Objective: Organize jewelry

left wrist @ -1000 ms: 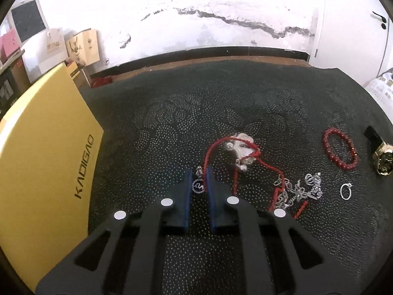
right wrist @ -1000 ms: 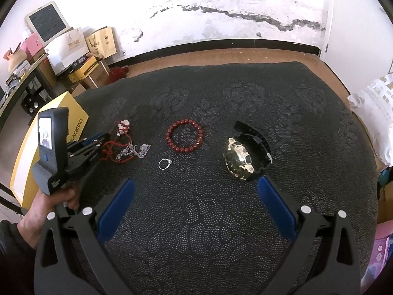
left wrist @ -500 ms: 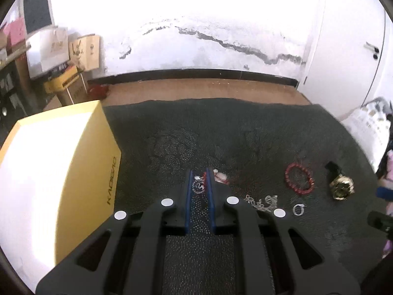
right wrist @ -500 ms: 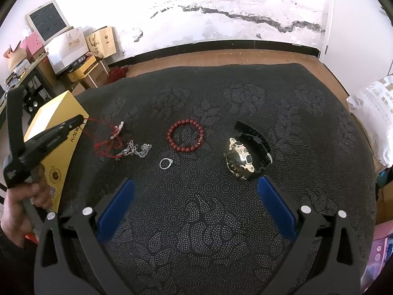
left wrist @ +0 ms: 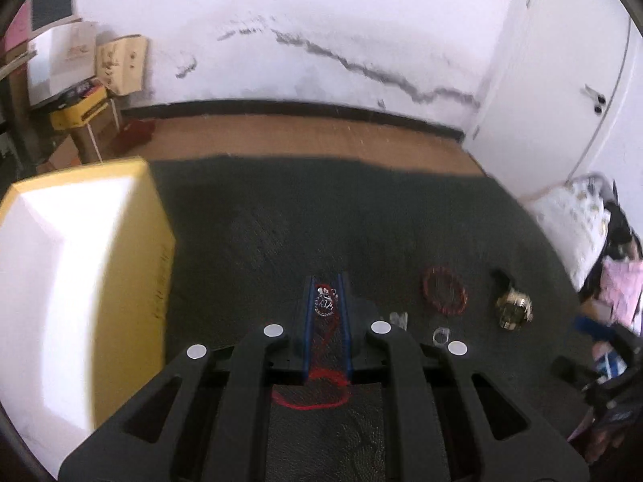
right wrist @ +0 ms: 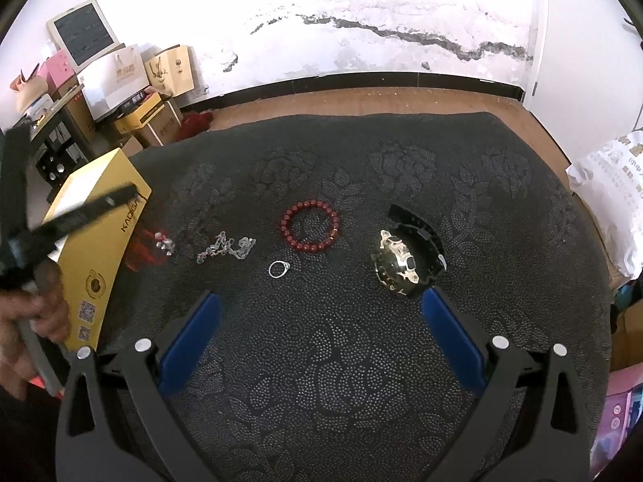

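My left gripper [left wrist: 326,301] has its blue pads nearly together, pinched on a red cord necklace with a small round silver pendant [left wrist: 324,306]. The pendant sits between my fingertips, and the cord trails back between the pads into a loop [left wrist: 309,395] below them, off the dark green embossed cloth [left wrist: 257,241]. To the left of these jaws stands a big yellow cardboard box [left wrist: 80,281], its top glaring white in the light.

My right gripper [right wrist: 317,309] is spread wide with nothing between its blue pads, above the same cloth [right wrist: 321,381]. Ahead of it and slightly left lies a thin silver ring [right wrist: 278,269]; beyond that, a bracelet of dark red beads [right wrist: 309,227]. Just past my right fingertip a gold-faced wristwatch with a black strap [right wrist: 402,259] lies on its side. Further left of the ring is a tangled silver chain [right wrist: 227,247], and left again a few silver charms with red cord [right wrist: 160,247], blurred, near the box [right wrist: 100,249]. At the far left a hand [right wrist: 36,313] grips the black handle of the other gripper.
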`<move>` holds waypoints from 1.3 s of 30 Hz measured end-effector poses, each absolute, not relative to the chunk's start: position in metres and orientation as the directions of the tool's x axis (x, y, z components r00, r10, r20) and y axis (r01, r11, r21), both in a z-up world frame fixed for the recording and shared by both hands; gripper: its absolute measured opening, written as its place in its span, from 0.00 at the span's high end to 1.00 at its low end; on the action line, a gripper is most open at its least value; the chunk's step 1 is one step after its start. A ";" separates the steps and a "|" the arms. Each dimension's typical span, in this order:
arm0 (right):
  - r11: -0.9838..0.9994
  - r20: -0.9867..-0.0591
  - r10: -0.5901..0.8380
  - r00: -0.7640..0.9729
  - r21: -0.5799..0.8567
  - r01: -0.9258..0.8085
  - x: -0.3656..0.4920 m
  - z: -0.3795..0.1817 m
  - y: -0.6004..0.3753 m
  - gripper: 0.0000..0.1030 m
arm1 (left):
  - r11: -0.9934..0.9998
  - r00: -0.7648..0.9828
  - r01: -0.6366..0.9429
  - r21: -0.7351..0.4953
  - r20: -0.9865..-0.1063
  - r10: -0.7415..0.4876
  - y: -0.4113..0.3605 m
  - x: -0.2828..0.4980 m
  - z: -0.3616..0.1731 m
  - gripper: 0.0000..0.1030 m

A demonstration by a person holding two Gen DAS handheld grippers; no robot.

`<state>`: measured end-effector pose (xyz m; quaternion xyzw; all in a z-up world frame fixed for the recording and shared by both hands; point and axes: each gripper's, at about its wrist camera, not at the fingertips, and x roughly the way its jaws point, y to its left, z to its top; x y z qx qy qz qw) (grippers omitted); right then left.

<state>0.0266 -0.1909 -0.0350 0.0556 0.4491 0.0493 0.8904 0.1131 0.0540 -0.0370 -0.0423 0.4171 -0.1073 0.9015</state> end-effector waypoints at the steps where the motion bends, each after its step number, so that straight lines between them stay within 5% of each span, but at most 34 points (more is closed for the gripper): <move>1: 0.989 -0.796 0.136 0.590 0.144 -0.035 0.027 -0.036 -0.192 0.06 | 0.971 0.610 0.166 -0.169 -0.756 -0.236 0.048 0.115 -0.046 0.89; 6: 0.989 -0.798 0.133 0.588 0.144 -0.027 0.029 -0.035 -0.192 0.06 | 0.972 0.570 0.201 -0.120 -0.793 -0.216 0.027 0.132 -0.080 0.86; 7: 0.989 -0.798 0.132 0.588 0.144 -0.026 0.029 -0.035 -0.192 0.06 | 0.974 0.569 0.188 -0.128 -0.794 -0.214 0.032 0.134 -0.080 0.72; 8: 0.989 -0.799 0.131 0.587 0.144 -0.025 0.029 -0.036 -0.194 0.06 | 0.976 0.571 0.161 -0.147 -0.793 -0.213 0.039 0.135 -0.078 0.29; 9: 0.989 -0.799 0.132 0.587 0.146 -0.024 0.029 -0.036 -0.194 0.06 | 0.977 0.579 0.139 -0.161 -0.787 -0.212 0.045 0.135 -0.076 0.12; 10: 0.989 -0.799 0.132 0.587 0.148 -0.022 0.029 -0.036 -0.196 0.06 | 0.979 0.610 0.114 -0.170 -0.766 -0.204 0.051 0.130 -0.072 0.06; 19: 0.985 -0.801 0.153 0.579 0.167 -0.029 0.029 -0.039 -0.196 0.06 | 0.971 0.674 0.196 0.135 -0.738 -0.033 0.026 0.100 -0.084 0.07; 25: 0.984 -0.807 0.158 0.569 0.174 -0.026 0.031 -0.041 -0.197 0.06 | 0.974 0.638 0.193 0.119 -0.770 -0.032 0.039 0.110 -0.105 0.08; 28: 0.984 -0.805 0.162 0.571 0.175 -0.032 0.031 -0.040 -0.195 0.06 | 0.984 0.612 0.162 0.067 -0.790 -0.047 0.054 0.115 -0.109 0.27; 32: 0.985 -0.808 0.160 0.566 0.171 -0.035 0.031 -0.041 -0.195 0.06 | 0.974 0.663 0.226 -0.032 -0.727 -0.178 0.039 0.100 -0.074 0.26; 34: 0.986 -0.812 0.153 0.563 0.166 -0.029 0.032 -0.043 -0.196 0.06 | 0.954 0.667 0.293 -0.057 -0.703 -0.247 0.018 0.098 -0.066 0.15; 39: 0.991 -0.817 0.088 0.569 0.130 0.033 0.036 -0.045 -0.212 0.06 | 0.926 0.635 0.377 -0.029 -0.719 -0.281 -0.041 0.109 -0.077 0.13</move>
